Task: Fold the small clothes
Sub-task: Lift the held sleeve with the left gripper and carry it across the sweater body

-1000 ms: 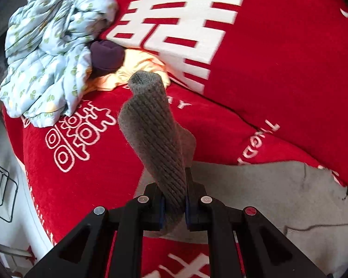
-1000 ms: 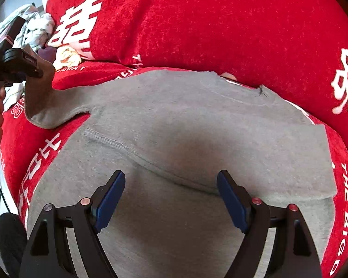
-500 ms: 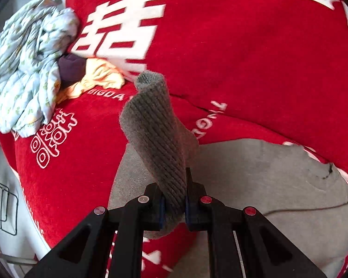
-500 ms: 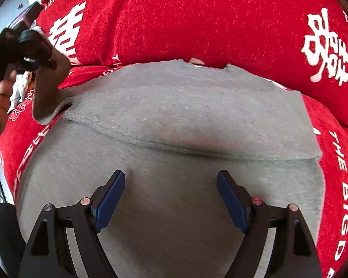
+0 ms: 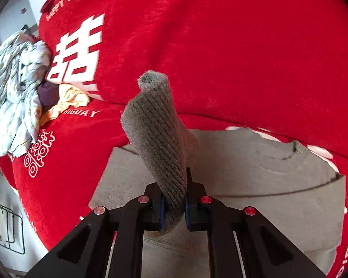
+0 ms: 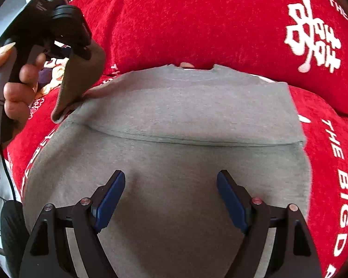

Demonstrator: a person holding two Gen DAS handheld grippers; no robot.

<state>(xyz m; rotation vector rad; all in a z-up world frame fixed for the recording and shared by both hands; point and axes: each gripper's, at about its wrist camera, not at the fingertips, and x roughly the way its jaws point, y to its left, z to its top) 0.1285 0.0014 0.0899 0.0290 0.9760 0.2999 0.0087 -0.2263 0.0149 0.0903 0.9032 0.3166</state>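
Sweatshirt [image 6: 185, 106]: grey, spread flat on the red sofa cover [image 6: 197, 23].
Left hand-held gripper [image 5: 174, 208]: clenched on the ribbed sleeve cuff [image 5: 157, 134], raised at the sweatshirt's left edge.
Right hand-held gripper [image 6: 171, 199]: released, over the hem.

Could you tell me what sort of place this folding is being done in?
Probably a home bedroom or living room. The grey sweater lies on soft furniture under a red cover printed with wedding characters, likely a bed or sofa, and a pile of unfolded clothes waits at its left end.
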